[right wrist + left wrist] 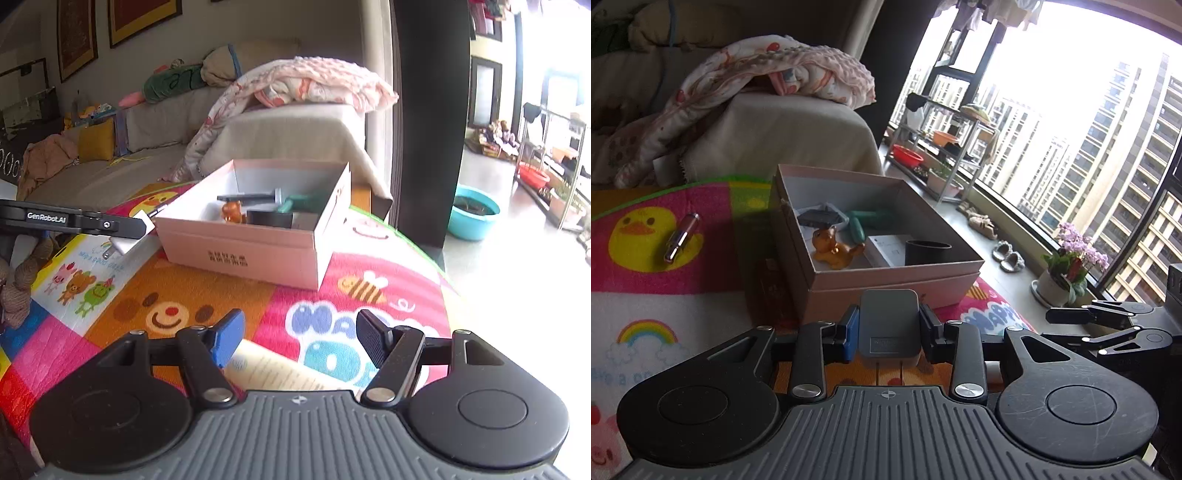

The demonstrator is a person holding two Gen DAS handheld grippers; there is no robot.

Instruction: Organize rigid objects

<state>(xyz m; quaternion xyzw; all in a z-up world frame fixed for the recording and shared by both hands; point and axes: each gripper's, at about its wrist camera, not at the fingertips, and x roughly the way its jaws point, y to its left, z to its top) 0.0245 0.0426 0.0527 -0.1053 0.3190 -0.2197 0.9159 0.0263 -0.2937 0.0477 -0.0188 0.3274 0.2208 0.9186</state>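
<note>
Rigid objects to be sorted: most already lie in the pink-white box (886, 266), which sits on the play mat (646, 295). Inside show an orange figurine (833, 249), a teal piece (858, 227), a dark flat tool (816, 218), a white carton (886, 249) and a black cylinder (925, 253).

Left gripper (888, 328) pinches a grey plug-type adapter (888, 325) between its pads, held upright just short of the box's near wall at 12 o'clock. Judgement: held high so it clears the rim for a drop. In the right wrist view its prongs (108, 253) hang free at 9 o'clock of the box.

Right gripper (299, 339) has jaws spread, nothing between them; only mat and a printed sheet (273, 371) lie below. Box stands at its 12 o'clock, well apart.

Silver tube (681, 236) lies loose on the duck print at 9 o'clock of the box; not yet stowed.
</note>
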